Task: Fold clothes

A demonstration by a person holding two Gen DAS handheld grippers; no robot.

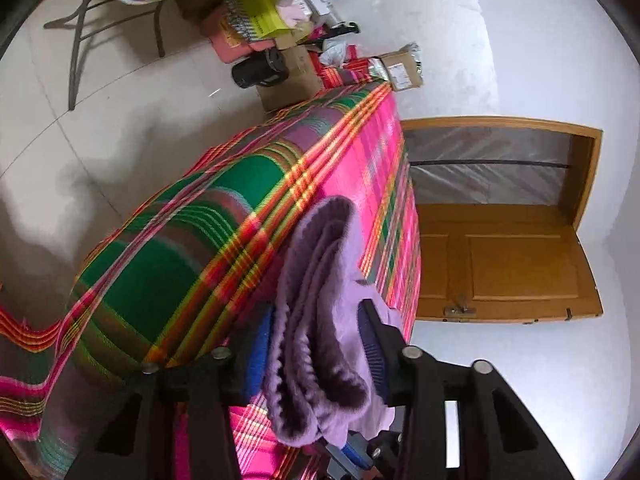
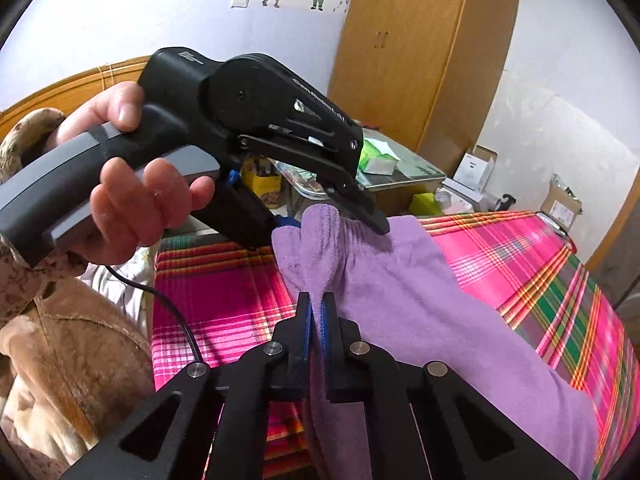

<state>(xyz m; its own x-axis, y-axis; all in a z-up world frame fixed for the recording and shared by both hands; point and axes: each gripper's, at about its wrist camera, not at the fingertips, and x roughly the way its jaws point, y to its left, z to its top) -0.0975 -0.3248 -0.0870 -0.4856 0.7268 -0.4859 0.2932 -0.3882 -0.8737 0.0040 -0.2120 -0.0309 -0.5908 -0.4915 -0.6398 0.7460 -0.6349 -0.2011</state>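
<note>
The left tool (image 1: 320,344) is clamped on a bunched, several-layer fold of the lilac fleece garment (image 1: 320,300), with cloth filling the gap between its blue-padded fingers (image 1: 256,356). The right tool (image 2: 316,320) is likewise clenched on a thin edge of the same garment (image 2: 420,300), its blue-lined fingers (image 2: 303,320) pressed close together with only fabric between them. In the right wrist view, the left tool (image 2: 344,216) appears from the side, gripped by the person's left hand (image 2: 132,196), its tips pinching a raised peak of the garment just beyond the right tool. The garment is lifted at this held end; the remainder drapes downward and to the right across the bed (image 2: 520,248), which is covered by a pink, green and orange plaid sheet (image 1: 224,216). A brown sleeve (image 2: 60,340) is visible at the left edge. Beyond the bed stand a wooden wardrobe (image 2: 420,48), a desk (image 2: 412,172) carrying a green-and-white pack, and cardboard boxes (image 2: 560,204) on the floor. The left wrist view also shows a wooden door (image 1: 512,264)
</note>
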